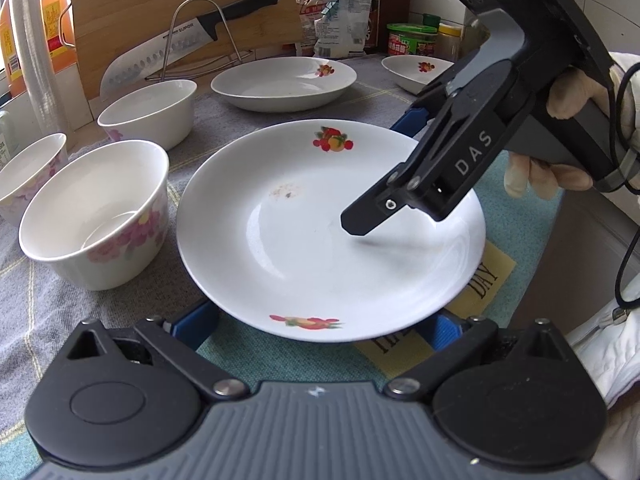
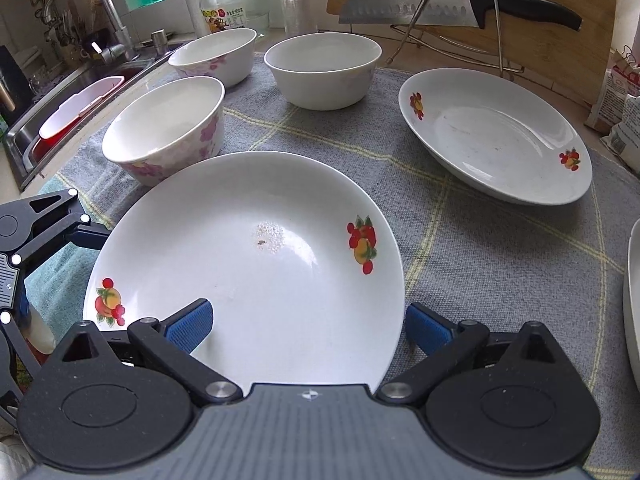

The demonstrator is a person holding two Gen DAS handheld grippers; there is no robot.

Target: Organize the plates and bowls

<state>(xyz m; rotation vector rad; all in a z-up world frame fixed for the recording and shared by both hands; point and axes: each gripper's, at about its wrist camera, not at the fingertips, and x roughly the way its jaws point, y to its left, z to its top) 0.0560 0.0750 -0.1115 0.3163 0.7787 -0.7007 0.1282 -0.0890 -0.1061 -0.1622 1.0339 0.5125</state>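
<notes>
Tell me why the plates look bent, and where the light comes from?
Left wrist view: the fisheye lens bulges the fruit-print plate; the right gripper casts a soft shadow on it. Right wrist view: window glare washes out the top left, and the far plate looks stretched.

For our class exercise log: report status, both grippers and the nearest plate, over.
Left gripper open at plate edge. Right gripper open, astride its rim. Plate ungripped. Flowered bowl close alongside.
</notes>
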